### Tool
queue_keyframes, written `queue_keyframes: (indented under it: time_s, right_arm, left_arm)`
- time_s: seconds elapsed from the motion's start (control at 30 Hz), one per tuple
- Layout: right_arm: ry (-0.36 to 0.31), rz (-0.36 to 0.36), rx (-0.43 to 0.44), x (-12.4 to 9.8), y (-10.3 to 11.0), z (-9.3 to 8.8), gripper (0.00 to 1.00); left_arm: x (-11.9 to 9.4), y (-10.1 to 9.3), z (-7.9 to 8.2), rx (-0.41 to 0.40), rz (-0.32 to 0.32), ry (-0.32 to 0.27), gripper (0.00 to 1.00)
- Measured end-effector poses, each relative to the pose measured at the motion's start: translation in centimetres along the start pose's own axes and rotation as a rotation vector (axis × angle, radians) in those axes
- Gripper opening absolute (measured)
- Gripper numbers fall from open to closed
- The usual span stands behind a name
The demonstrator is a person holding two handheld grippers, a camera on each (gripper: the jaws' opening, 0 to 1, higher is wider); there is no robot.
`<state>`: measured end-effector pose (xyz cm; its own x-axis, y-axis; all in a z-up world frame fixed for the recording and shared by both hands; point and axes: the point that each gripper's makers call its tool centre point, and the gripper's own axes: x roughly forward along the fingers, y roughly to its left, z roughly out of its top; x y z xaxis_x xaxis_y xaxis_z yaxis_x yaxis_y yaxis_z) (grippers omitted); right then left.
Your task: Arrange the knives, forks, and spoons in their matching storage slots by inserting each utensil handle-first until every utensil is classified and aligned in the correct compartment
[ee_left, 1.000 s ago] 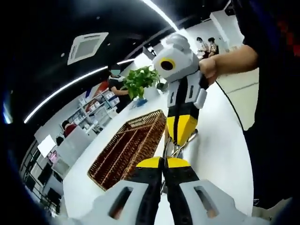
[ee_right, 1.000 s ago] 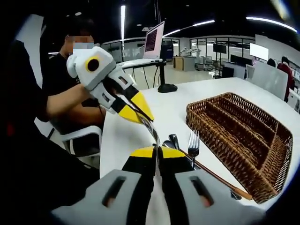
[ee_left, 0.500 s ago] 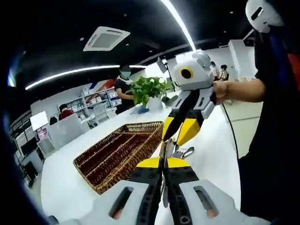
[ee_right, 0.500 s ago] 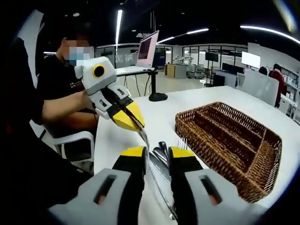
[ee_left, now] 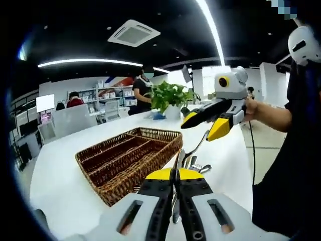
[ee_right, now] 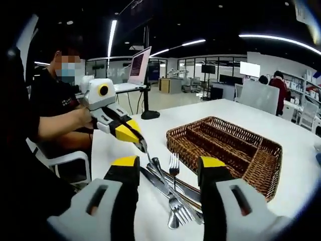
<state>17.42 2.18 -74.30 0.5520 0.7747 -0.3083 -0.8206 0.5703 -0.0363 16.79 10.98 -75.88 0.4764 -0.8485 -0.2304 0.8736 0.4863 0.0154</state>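
- My left gripper [ee_left: 175, 173] has its yellow-tipped jaws pressed together on a slim metal utensil [ee_left: 175, 198]; in the left gripper view I see it edge-on, so I cannot tell whether it is a knife, fork or spoon.
- In the right gripper view that same gripper [ee_right: 141, 144] sits at about 10 o'clock, held by a person's hand [ee_right: 84, 117], with its tip down on the upper end of a utensil in the pile.
- My right gripper [ee_right: 169, 161] has its jaws spread wide apart with nothing between them.
- In the left gripper view it hangs at about 2 o'clock [ee_left: 198, 126], jaws parted, above the table.
- The pile of utensils [ee_right: 173, 193] lies on the white table [ee_right: 235, 110] between my right jaws; one fork [ee_right: 174, 165] points its tines away from me, and another fork [ee_right: 183, 213] lies tines toward me.
- The wicker tray [ee_right: 228, 145] with long compartments stands just beside the pile at about 3 o'clock, and I see no utensils in it.
- A potted plant [ee_left: 170, 96] stands at the far table end, 12 o'clock in the left gripper view.
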Motion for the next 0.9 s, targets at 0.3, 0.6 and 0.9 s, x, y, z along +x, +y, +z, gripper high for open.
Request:
queue_keyframes:
  time_s: [0.3, 0.6, 0.9]
  right_arm:
    - [0.014, -0.109, 0.029, -1.9, -2.4, -0.8, 0.74]
    - [0.050, -0.213, 0.076, -4.3, -4.5, -2.0, 0.84]
    - [0.075, -0.267, 0.091, -5.5, -5.3, -2.7, 0.93]
  left_arm:
    - [0.4, 2.8, 0.9, -0.047, 0.099, 0.077, 0.00]
    - [1.0, 5.6, 3.6, -0.122, 0.151, 0.082, 0.00]
    - [2.2, 9.2, 4.3, -0.176, 0.178, 0.090, 0.00]
